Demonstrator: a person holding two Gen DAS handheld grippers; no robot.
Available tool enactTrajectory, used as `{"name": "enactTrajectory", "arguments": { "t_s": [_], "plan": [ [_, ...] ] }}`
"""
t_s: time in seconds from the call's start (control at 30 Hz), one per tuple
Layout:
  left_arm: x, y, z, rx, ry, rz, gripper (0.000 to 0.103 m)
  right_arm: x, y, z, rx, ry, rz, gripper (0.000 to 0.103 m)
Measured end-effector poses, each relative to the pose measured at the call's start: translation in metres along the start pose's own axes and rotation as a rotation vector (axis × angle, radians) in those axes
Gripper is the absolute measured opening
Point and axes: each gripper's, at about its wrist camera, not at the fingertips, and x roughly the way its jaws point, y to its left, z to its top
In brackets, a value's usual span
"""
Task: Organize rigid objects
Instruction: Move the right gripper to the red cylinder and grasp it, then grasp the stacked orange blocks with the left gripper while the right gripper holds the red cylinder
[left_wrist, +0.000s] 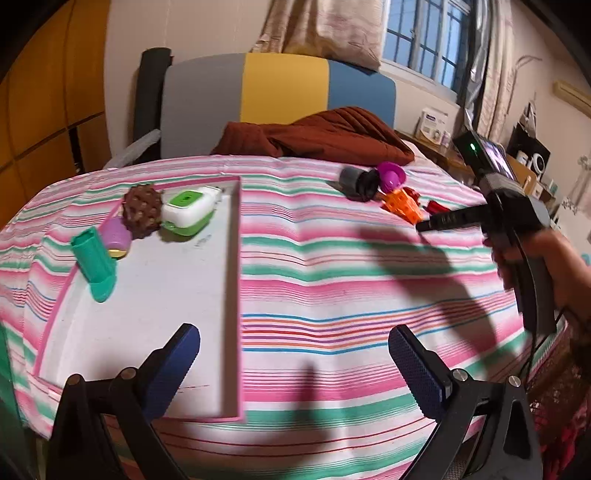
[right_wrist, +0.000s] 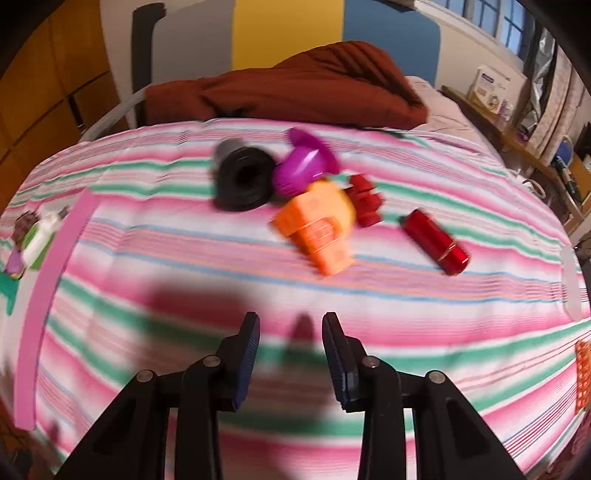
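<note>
Toward the tray's (left_wrist: 207, 295) far-left corner sit the sorted green tube (left_wrist: 94, 264), brown ball (left_wrist: 142, 210) and white-green box (left_wrist: 188, 212), while the left gripper (left_wrist: 295, 373) hangs wide open and empty near its front edge. Across the striped bedspread (right_wrist: 258, 295), the right gripper (right_wrist: 291, 354), jaws narrowly parted and holding nothing, faces the unsorted orange block (right_wrist: 317, 229) and red cylinder (right_wrist: 436, 242), probably its next pick.

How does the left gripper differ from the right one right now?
The left gripper has its jaws spread wide; the right gripper has a much narrower gap. The left hangs by the tray, which already holds sorted items; the right faces the loose pile, with the orange block straight ahead of it. Both are empty, with only the striped cloth showing between their pads, and both point downward at the bed.
</note>
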Motion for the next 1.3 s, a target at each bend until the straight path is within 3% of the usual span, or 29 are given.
{"name": "enactTrajectory", "arguments": {
  "t_s": [0.2, 0.4, 0.53, 0.63, 0.73, 0.97, 1.0, 1.1, 1.17, 1.3],
  "plan": [
    [0.012, -0.012, -0.001, 0.027, 0.031, -0.005, 0.103, 0.004, -0.034, 0.026, -0.022, -0.087, -0.108, 0.040],
    [0.020, -0.013, 0.005, -0.005, 0.045, -0.013, 0.103, 0.008, -0.094, 0.045, 0.123, -0.129, -0.156, 0.042],
    [0.024, -0.015, 0.008, -0.013, 0.046, 0.003, 0.103, 0.015, -0.121, 0.049, 0.172, -0.121, -0.147, 0.043],
    [0.023, -0.015, 0.010, -0.023, 0.031, -0.003, 0.103, 0.026, -0.135, 0.053, 0.223, -0.097, -0.050, 0.044],
    [0.020, -0.020, 0.011, -0.007, 0.013, -0.003, 0.103, 0.031, -0.133, 0.054, 0.236, -0.064, 0.015, 0.050],
    [0.020, -0.037, 0.014, 0.045, -0.006, -0.010, 0.103, 0.043, -0.106, 0.052, 0.118, -0.028, -0.066, 0.050],
    [0.020, -0.041, 0.015, 0.051, -0.008, -0.013, 0.103, 0.044, -0.106, 0.051, 0.123, -0.025, -0.060, 0.049],
    [0.023, -0.050, 0.020, 0.067, -0.010, -0.027, 0.103, 0.049, -0.109, 0.048, 0.145, 0.012, -0.050, 0.033],
    [0.028, -0.056, 0.025, 0.065, -0.004, -0.037, 0.103, 0.056, -0.113, 0.043, 0.186, 0.069, -0.035, 0.032],
    [0.047, -0.070, 0.040, 0.053, 0.021, -0.051, 0.103, 0.052, -0.121, 0.040, 0.252, 0.084, 0.003, 0.029]
  ]
}}
